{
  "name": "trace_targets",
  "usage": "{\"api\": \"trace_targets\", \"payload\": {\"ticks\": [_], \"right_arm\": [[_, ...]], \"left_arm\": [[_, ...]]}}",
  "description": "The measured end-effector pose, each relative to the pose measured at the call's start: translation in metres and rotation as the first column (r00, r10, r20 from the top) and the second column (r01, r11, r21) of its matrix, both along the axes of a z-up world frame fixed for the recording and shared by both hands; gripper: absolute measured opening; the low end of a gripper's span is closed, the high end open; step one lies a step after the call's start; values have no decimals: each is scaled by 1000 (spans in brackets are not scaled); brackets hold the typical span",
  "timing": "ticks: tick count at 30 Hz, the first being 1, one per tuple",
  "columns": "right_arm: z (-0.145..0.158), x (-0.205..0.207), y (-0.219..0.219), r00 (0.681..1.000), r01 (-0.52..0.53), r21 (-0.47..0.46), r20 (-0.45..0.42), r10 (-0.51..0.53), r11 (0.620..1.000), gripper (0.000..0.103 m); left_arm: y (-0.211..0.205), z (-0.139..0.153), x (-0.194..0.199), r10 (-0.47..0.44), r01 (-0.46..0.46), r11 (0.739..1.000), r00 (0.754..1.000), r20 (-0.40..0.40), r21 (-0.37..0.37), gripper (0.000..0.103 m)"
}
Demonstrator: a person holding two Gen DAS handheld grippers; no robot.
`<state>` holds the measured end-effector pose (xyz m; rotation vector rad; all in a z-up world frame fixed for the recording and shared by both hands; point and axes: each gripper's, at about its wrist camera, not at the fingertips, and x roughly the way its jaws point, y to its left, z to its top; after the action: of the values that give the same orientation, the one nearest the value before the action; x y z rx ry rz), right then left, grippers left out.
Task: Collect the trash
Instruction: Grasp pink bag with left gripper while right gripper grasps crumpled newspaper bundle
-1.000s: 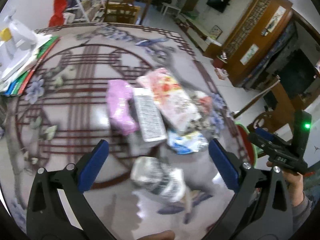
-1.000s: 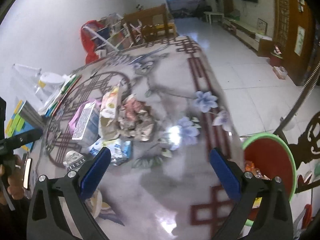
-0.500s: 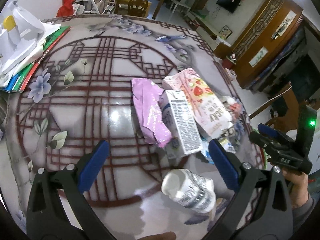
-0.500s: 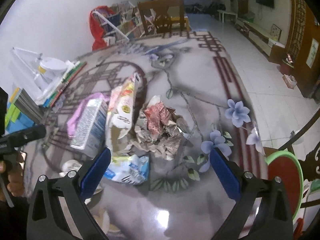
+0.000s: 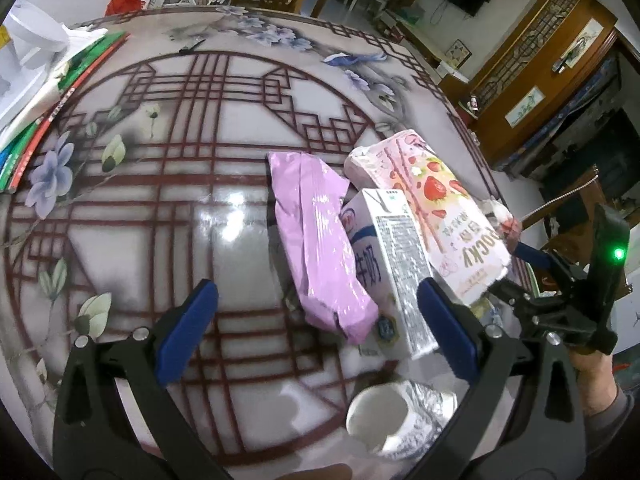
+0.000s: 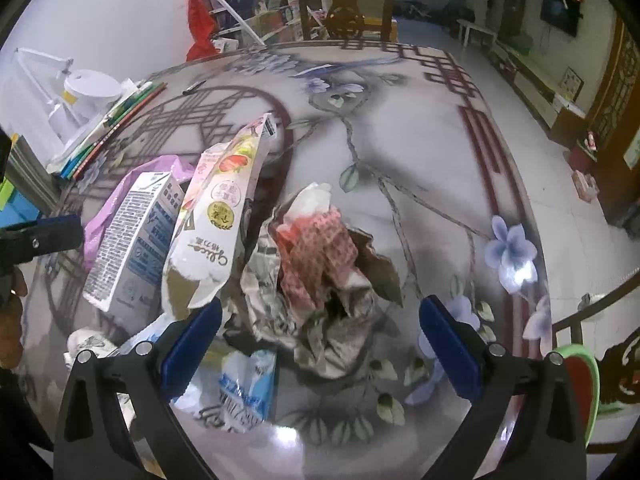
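Trash lies in a heap on the patterned table (image 5: pixel 224 208): a purple wrapper (image 5: pixel 318 240), a white milk carton (image 5: pixel 394 268), a pink strawberry snack box (image 5: pixel 436 208) and a small crushed bottle (image 5: pixel 394 420). My left gripper (image 5: pixel 316 328) is open above the table, its jaws straddling the wrapper and carton. In the right wrist view my right gripper (image 6: pixel 320 342) is open around a wad of crumpled paper (image 6: pixel 320 276). A blue and white wrapper (image 6: pixel 246 392), the carton (image 6: pixel 132 240) and the snack box (image 6: pixel 220 216) lie to its left.
Books and a white lamp (image 6: pixel 86 92) sit at the table's far left edge. A red bin with a green rim (image 6: pixel 576 384) stands beyond the table's right edge. A wooden chair (image 6: pixel 344 16) stands at the far side.
Both grippers have moved forward and lower toward the trash heap. The left now straddles the wrapper and carton; the right has swung left from the bin to the crumpled paper.
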<state>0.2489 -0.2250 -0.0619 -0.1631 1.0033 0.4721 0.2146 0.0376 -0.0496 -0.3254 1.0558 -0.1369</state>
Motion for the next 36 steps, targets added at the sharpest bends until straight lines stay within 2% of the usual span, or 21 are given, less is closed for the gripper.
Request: {"api": "trace_targets", "payload": {"ticks": [6, 10, 14, 18, 20, 22, 23, 25, 36], "right_arm": [[-6, 7, 1, 1000, -7, 6, 19, 7, 1000, 96], [-10, 10, 3, 1000, -8, 8, 23, 7, 1000, 95], [-13, 12, 8, 999, -21, 3, 25, 21, 1000, 93], [-16, 13, 14, 999, -36, -9, 29, 36, 999, 85], [-17, 13, 15, 999, -40, -12, 31, 41, 999, 72], [-17, 12, 16, 998, -43, -17, 35, 43, 999, 64], [-17, 12, 16, 998, -43, -16, 38, 43, 999, 63], [-16, 11, 15, 998, -39, -11, 41, 40, 999, 61], [-5, 1, 3, 999, 4, 16, 44, -5, 1000, 56]], "left_arm": [[4, -8, 13, 24, -24, 1000, 1000, -7, -18, 96], [12, -15, 14, 55, -55, 997, 998, -20, -47, 88], [16, -27, 18, 64, -66, 997, 997, -48, -43, 78], [16, -29, 20, 53, -55, 998, 998, -41, -42, 73], [15, -29, 21, 45, -46, 998, 998, -37, -38, 56], [13, -30, 22, 26, -28, 999, 999, -34, -39, 45], [11, -30, 21, 15, -16, 999, 999, -32, -38, 39], [9, -29, 20, 3, -4, 1000, 1000, -27, -27, 33], [3, -10, -3, -7, 6, 999, 1000, 15, 50, 27]]}}
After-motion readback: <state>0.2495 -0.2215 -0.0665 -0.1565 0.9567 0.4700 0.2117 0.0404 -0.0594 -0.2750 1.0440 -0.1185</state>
